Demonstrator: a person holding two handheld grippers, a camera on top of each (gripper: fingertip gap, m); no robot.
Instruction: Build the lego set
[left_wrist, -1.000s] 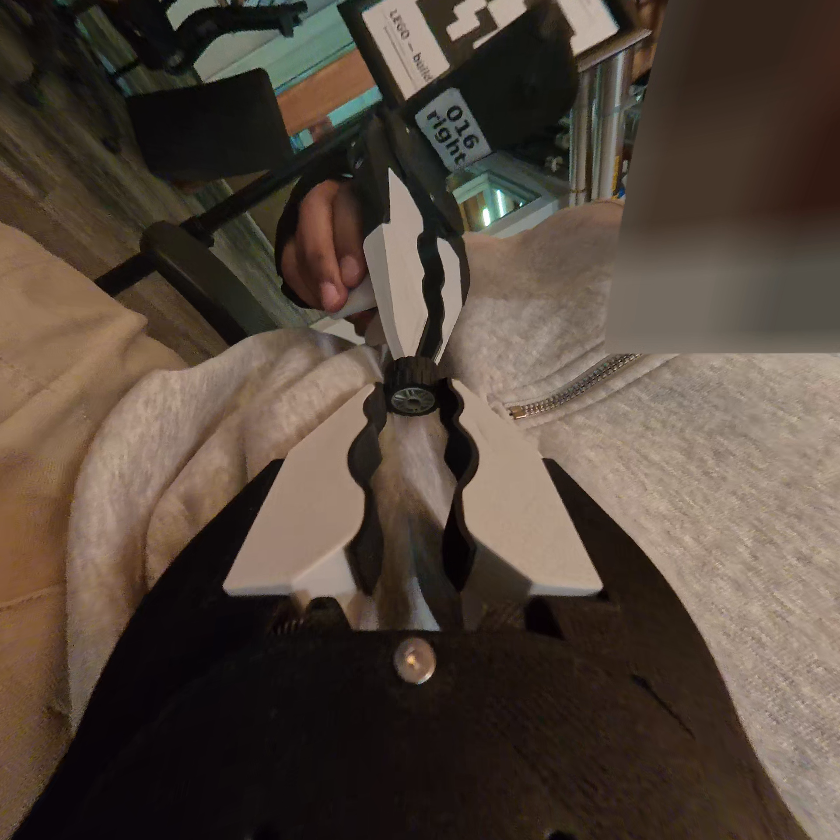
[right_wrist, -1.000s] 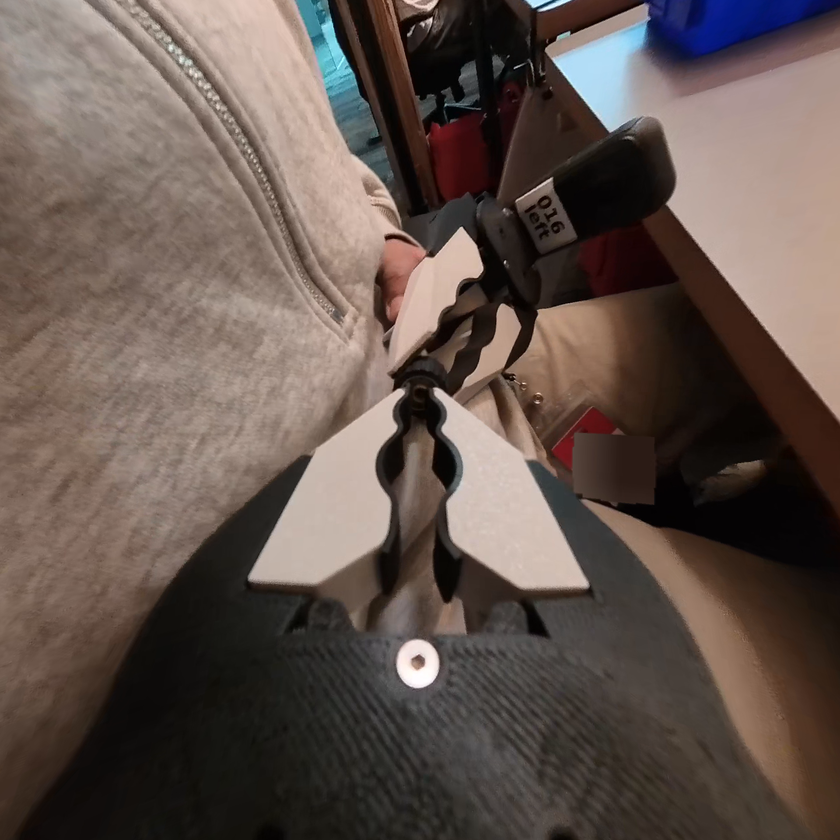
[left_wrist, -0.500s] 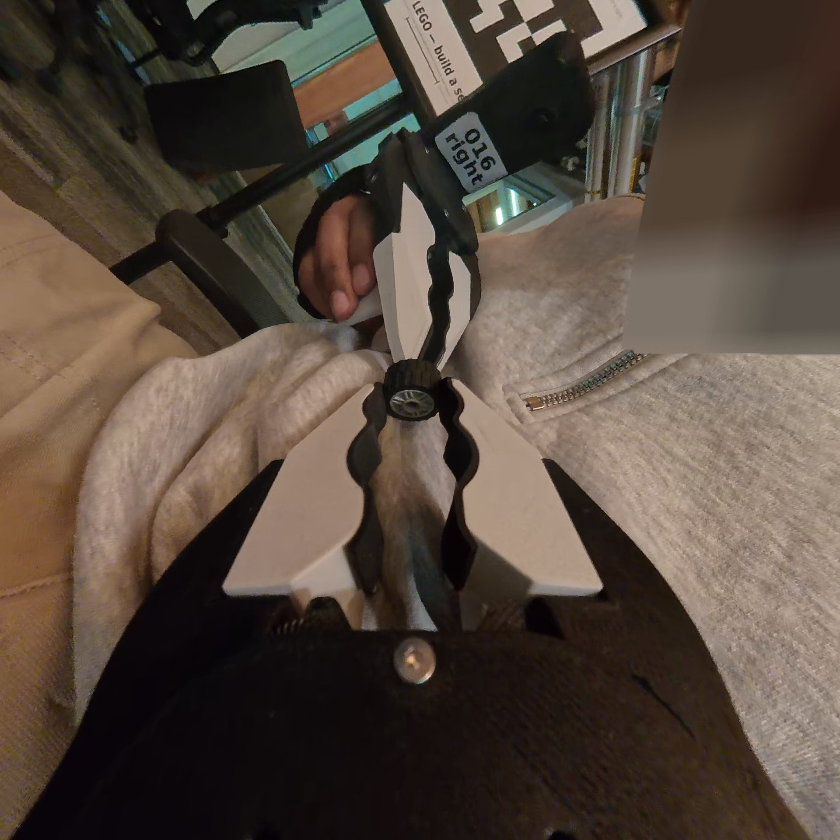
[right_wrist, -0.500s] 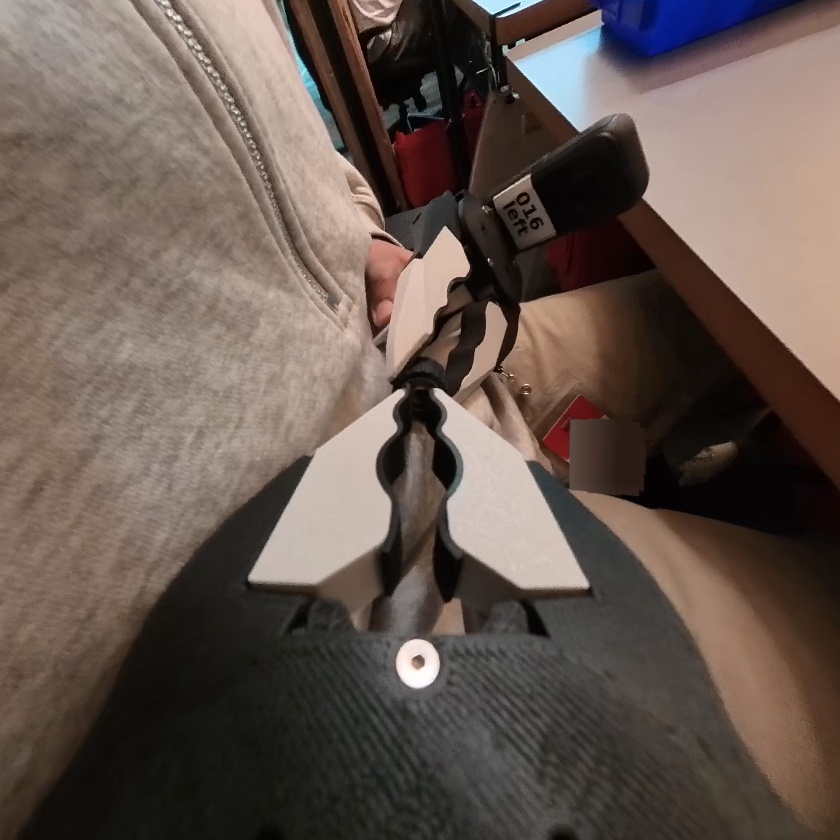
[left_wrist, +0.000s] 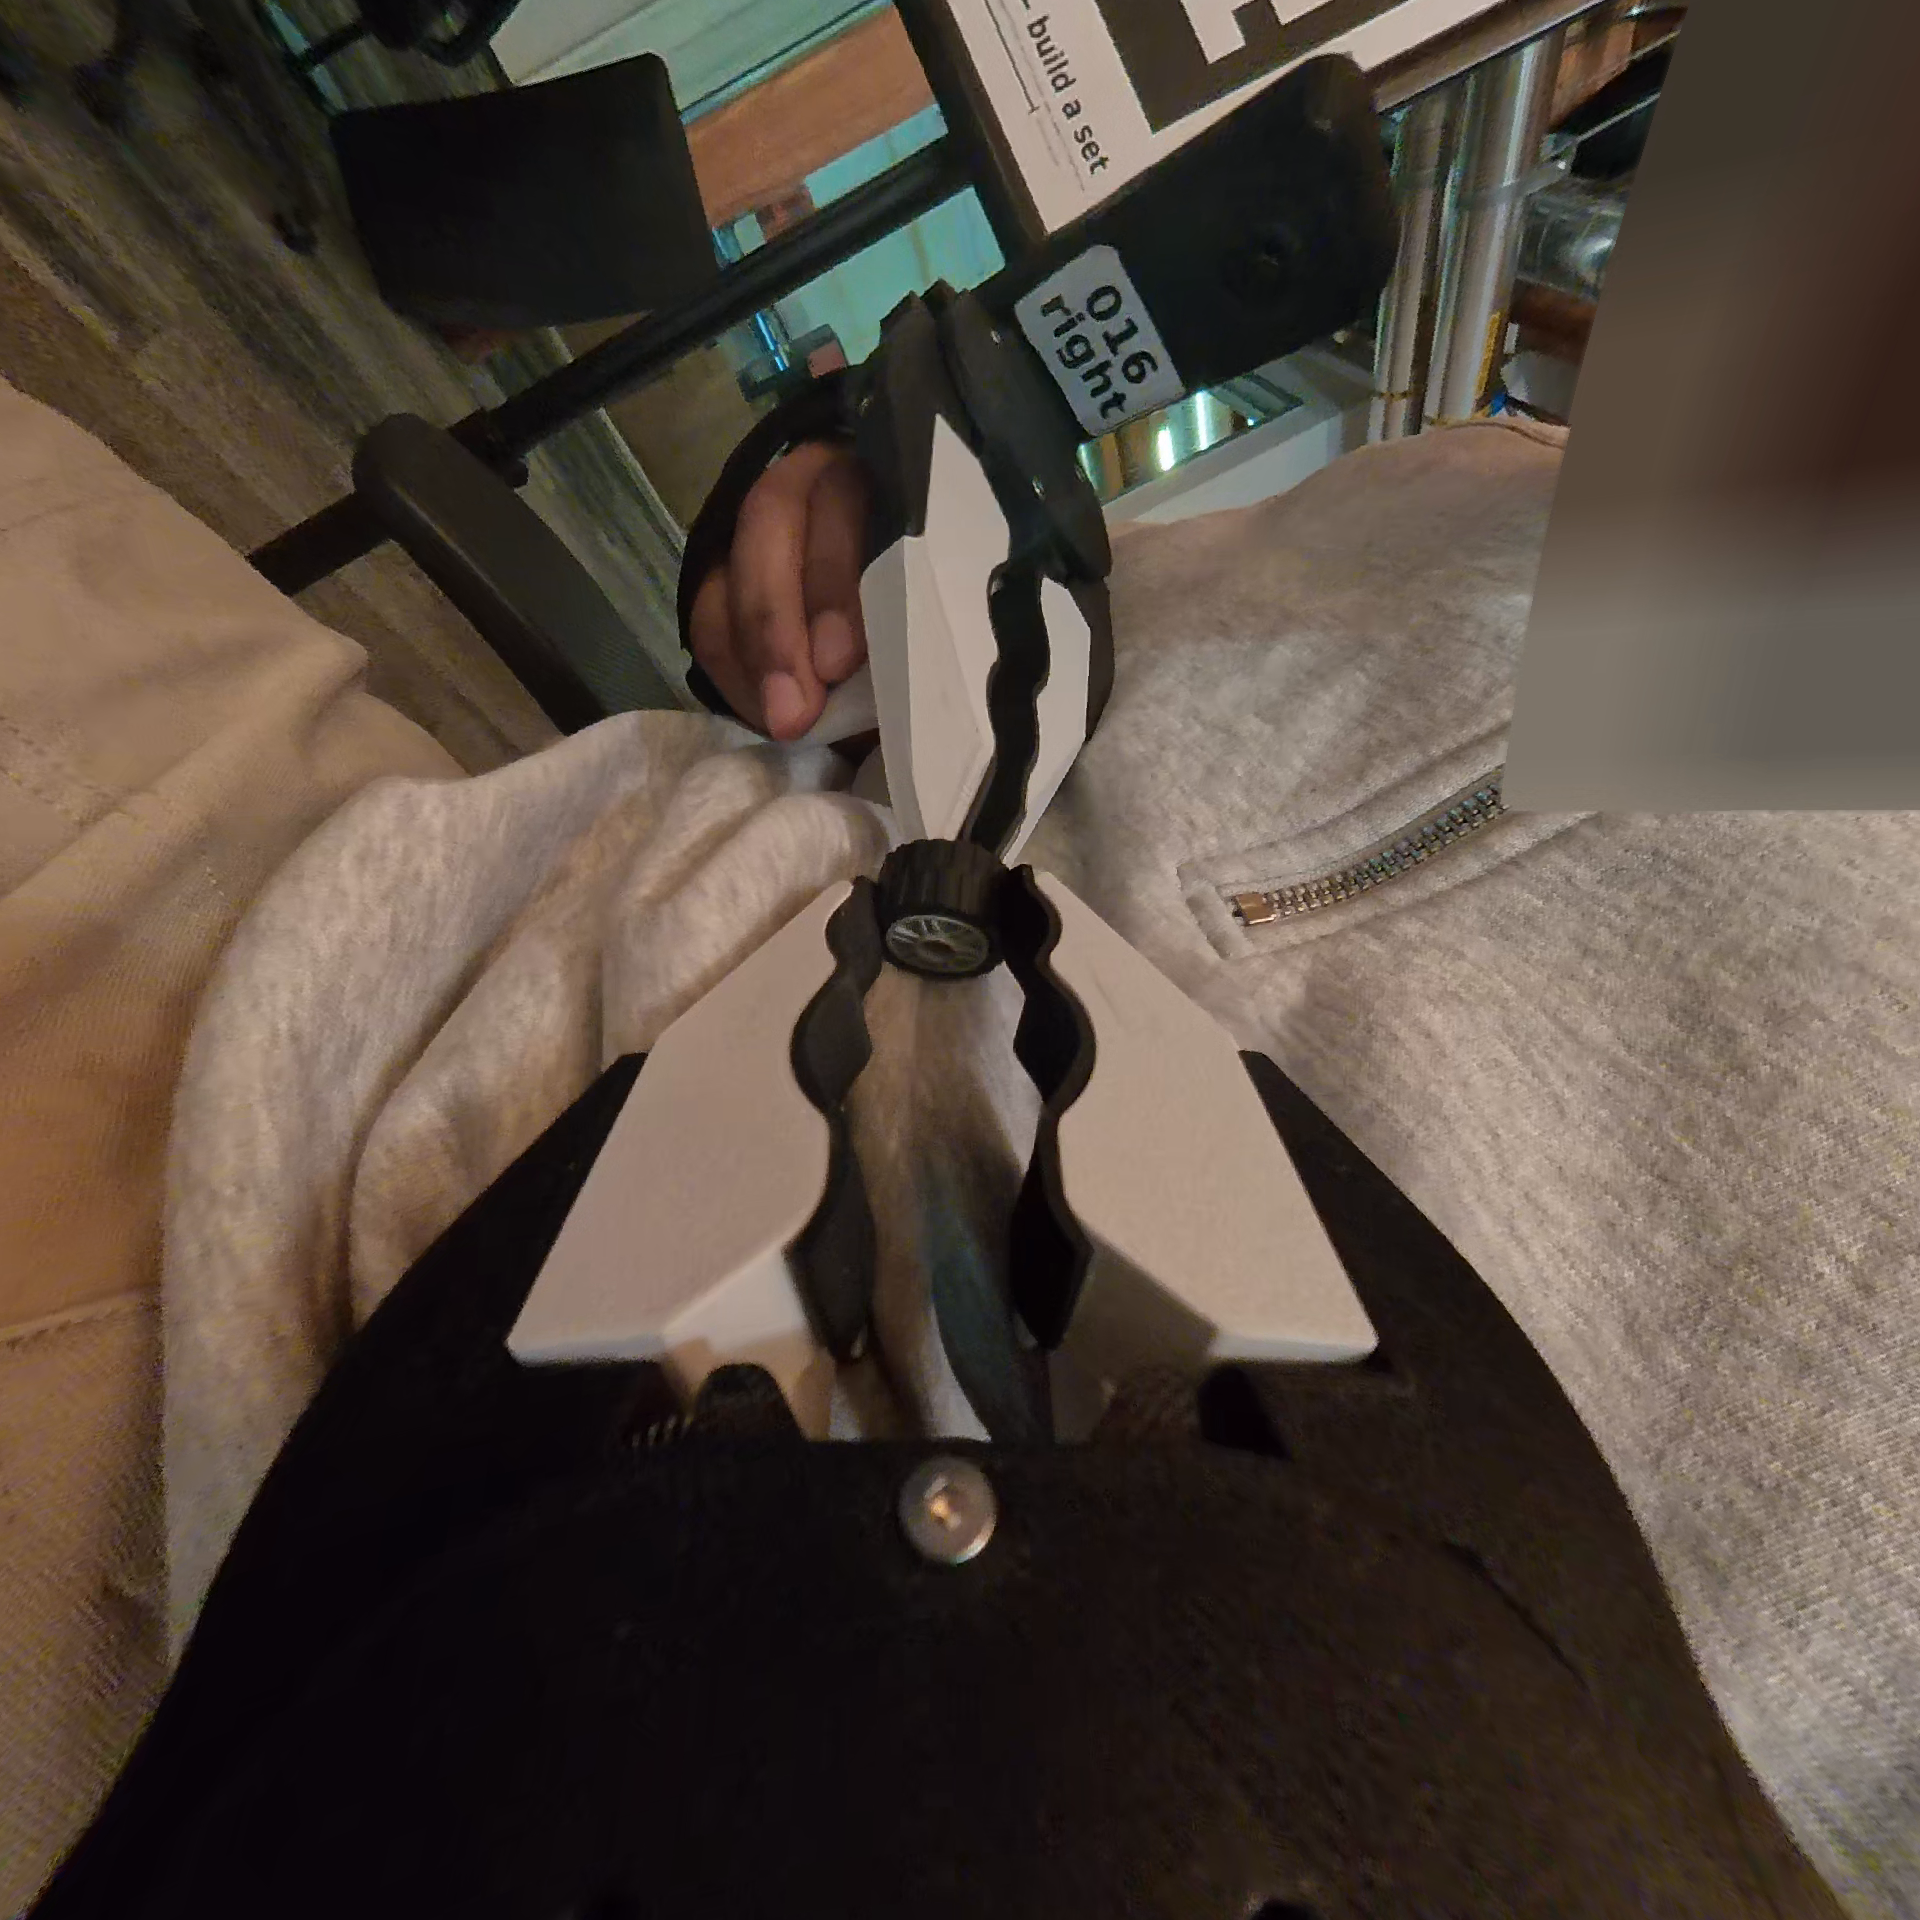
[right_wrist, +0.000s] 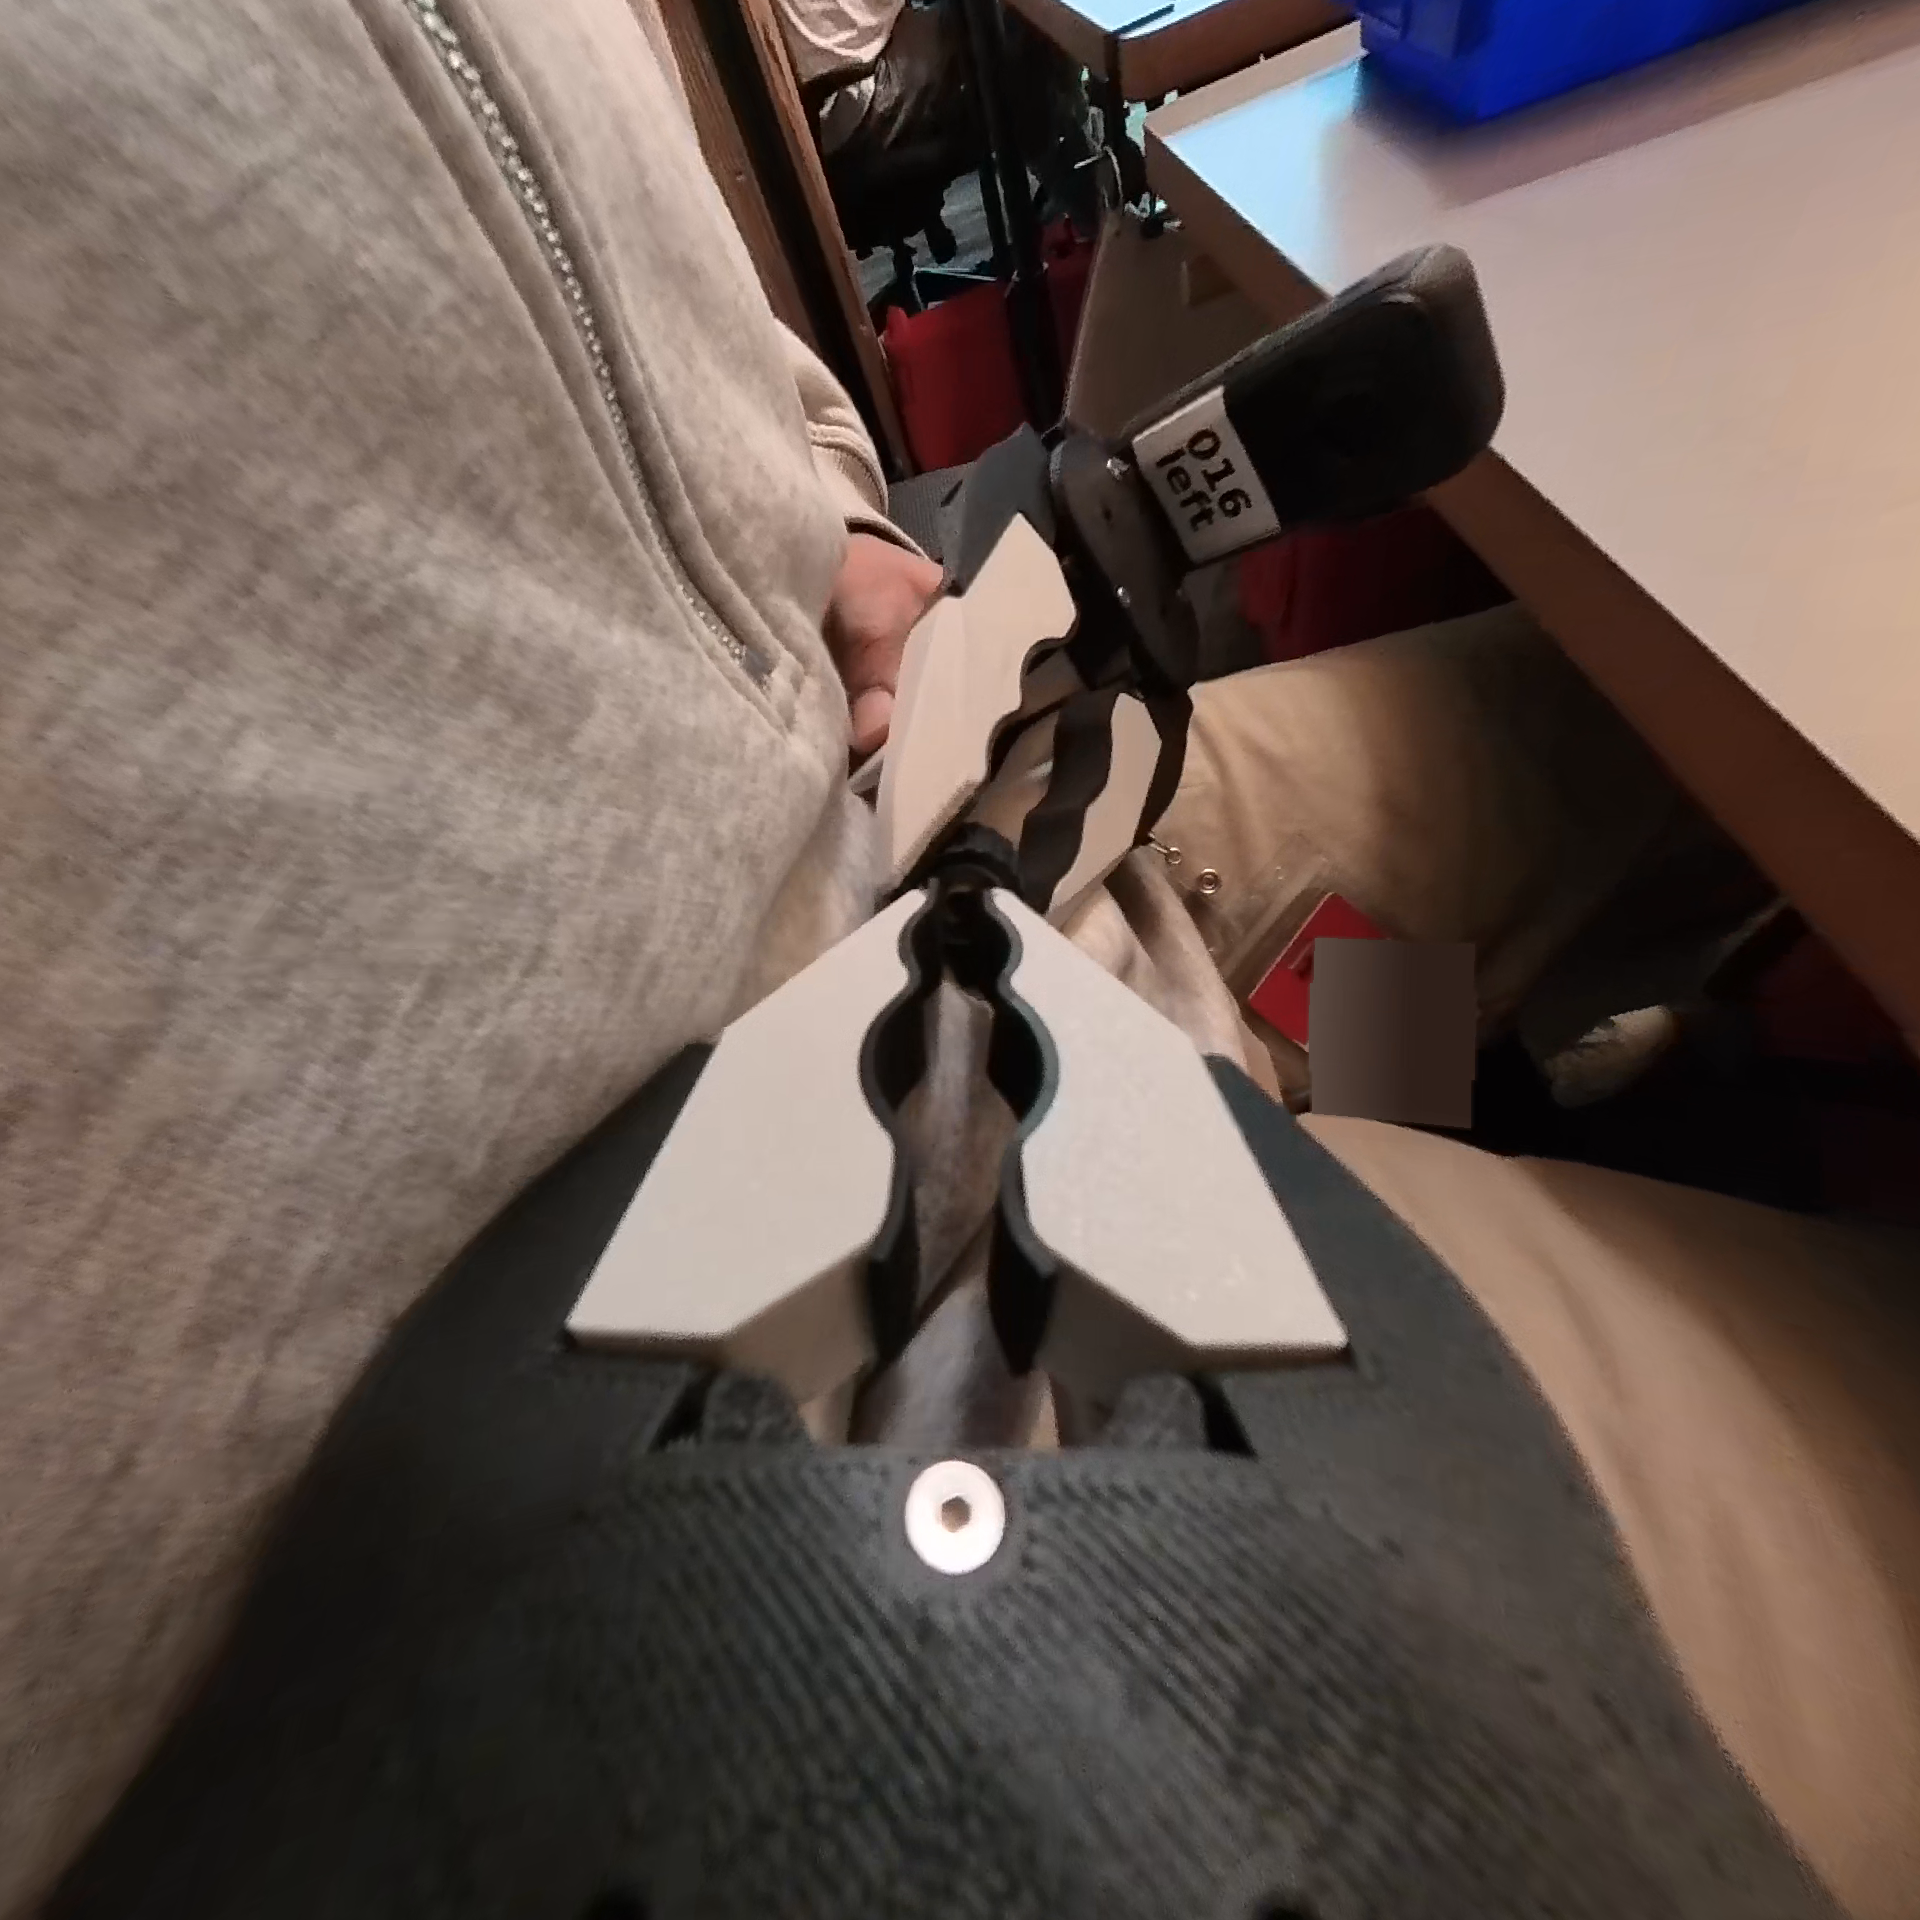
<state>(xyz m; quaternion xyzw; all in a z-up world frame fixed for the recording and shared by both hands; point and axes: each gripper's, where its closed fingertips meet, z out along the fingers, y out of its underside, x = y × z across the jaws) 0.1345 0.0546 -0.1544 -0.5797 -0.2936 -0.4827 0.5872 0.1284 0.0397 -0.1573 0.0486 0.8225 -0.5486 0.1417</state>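
My left gripper (left_wrist: 935, 914) is shut on a small black wheel (left_wrist: 935, 935) with a grey hub, held across its width at the fingertips. My right gripper (left_wrist: 961, 831) comes down from above, tip to tip with the left one, its jaws nearly together. In the right wrist view my right gripper (right_wrist: 958, 920) pinches a small black piece (right_wrist: 958, 940) that runs up to the wheel (right_wrist: 977, 854) held by the left gripper (right_wrist: 982, 868). What the piece is stays hidden. Both grippers hang over a person's lap, close to a grey zipped hoodie (left_wrist: 1558, 1143).
A hand (left_wrist: 779, 603) holds the right gripper's grip. A chair armrest (left_wrist: 468, 551) is at the left. A table edge (right_wrist: 1662, 582) runs along the right, with a blue bin (right_wrist: 1662, 42) on it. Red bags (right_wrist: 956, 364) stand behind, and beige trousers (right_wrist: 1558, 1351) lie below. Less than 4 cm separates the two grippers' tips.
The two grippers stay tip to tip at the wheel. Both have drifted slightly: the other gripper sits a little higher and farther right in each view.
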